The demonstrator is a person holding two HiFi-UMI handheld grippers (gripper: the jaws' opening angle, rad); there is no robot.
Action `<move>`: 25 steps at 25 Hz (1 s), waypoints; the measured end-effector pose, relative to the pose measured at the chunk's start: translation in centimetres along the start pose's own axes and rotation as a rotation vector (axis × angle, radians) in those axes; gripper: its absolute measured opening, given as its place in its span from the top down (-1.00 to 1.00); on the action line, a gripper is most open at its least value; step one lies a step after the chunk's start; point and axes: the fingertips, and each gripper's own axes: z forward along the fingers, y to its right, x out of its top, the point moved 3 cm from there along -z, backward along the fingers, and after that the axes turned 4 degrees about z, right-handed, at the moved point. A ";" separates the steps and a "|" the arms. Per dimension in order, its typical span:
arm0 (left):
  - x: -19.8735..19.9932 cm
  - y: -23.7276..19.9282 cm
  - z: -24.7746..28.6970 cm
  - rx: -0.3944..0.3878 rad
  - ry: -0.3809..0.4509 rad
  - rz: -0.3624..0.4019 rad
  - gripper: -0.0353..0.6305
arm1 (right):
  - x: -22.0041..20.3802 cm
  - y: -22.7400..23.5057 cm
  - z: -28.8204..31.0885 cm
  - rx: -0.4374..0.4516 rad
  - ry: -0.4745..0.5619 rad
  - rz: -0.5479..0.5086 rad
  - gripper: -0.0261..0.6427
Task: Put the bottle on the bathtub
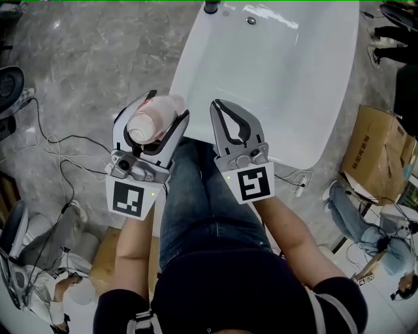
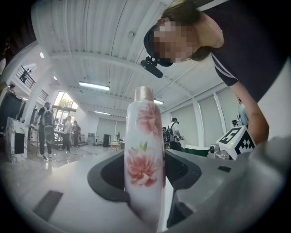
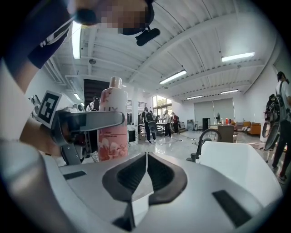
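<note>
Bottle: white with pink flowers, upright, clamped low on its body in the left claw. It is held in the air over the floor, just off the near left corner of the tub, and is not yet on it.

Left claw, own view: the pads press both sides of the bottle and the grip looks square, with no tilt seen. Right claw: pressed together, nothing in it, riding just beside the left one over the tub's near end.

Step (judged): carry phase, with placement still to come. The next move calls for bringing the bottle over the rim, lowering it until the base sits flat, then spreading the claw and backing straight off so the pads do not drag it.

Edges: the rim is a narrow band. It slopes into the basin on one side and drops to the floor on the other, so a tall, slim bottle is likely to tip if set off-centre.

Room: the basin is bare. The faucet is at the far end, well apart. There are cables on the floor to the left and a box beyond the tub's right side. The person's legs stand between the claws, close to the tub's near end.
</note>
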 end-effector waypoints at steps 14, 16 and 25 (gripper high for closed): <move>-12.0 -0.5 2.6 -0.083 -0.053 -0.016 0.18 | -9.1 1.1 3.1 0.005 -0.107 0.014 0.84; -13.8 -0.5 2.6 -0.087 -0.071 -0.015 0.18 | -10.5 1.0 3.2 0.007 -0.123 0.005 0.84; -20.3 -0.5 3.5 -0.104 -0.133 0.006 0.18 | -14.0 2.9 5.0 -0.011 -0.145 -0.037 0.84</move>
